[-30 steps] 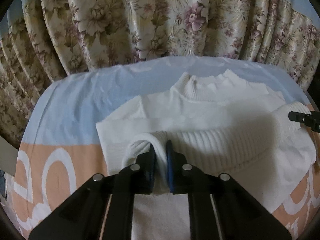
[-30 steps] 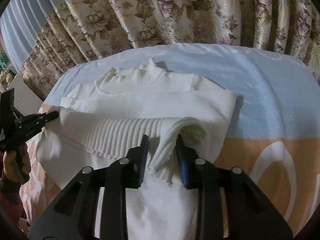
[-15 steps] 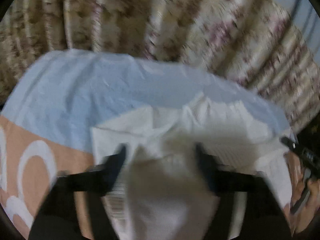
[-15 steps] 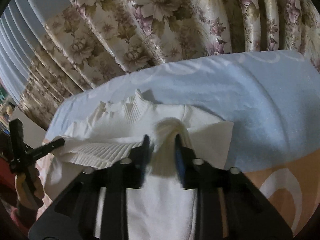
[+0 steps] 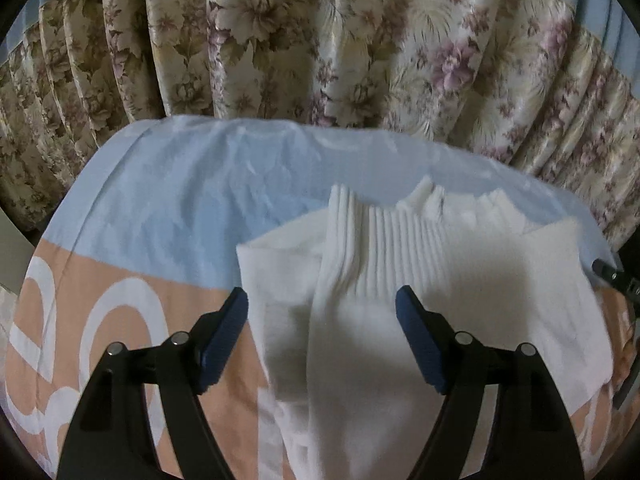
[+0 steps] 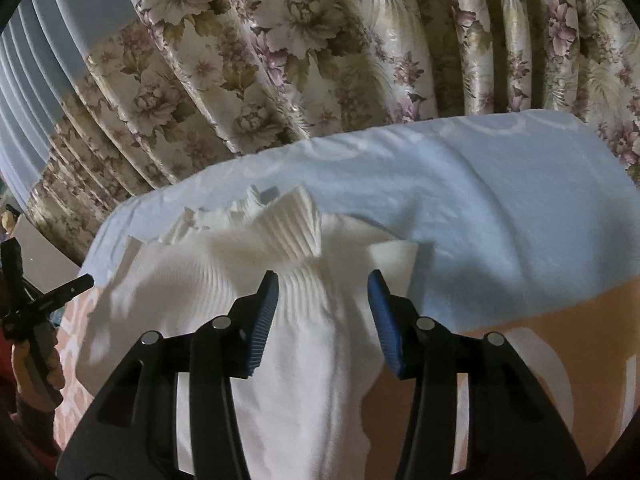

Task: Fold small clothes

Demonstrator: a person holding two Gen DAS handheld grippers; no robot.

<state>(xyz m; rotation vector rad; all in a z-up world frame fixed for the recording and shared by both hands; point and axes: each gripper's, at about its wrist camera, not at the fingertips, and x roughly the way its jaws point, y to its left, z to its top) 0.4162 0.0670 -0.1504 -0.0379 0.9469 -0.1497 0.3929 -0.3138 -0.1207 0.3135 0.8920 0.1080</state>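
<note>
A white knitted sweater lies folded on the bed, its ribbed hem laid up by the ribbed collar. My left gripper hangs open just above the sweater's left part, nothing pinched between its blue pads. In the right wrist view the same sweater spreads to the left, with the ribbed hem fanned out ahead. My right gripper is opening above it; cloth lies between the jaws but the pads do not press on it.
The bed sheet is light blue at the far side and peach with white rings near me. A floral curtain hangs right behind the bed. A hand holds the left gripper at the left edge of the right wrist view.
Both grippers carried the sweater's ribbed hem away from me up to the collar, then let it go. Both sets of jaws went from shut on the cloth to open.
</note>
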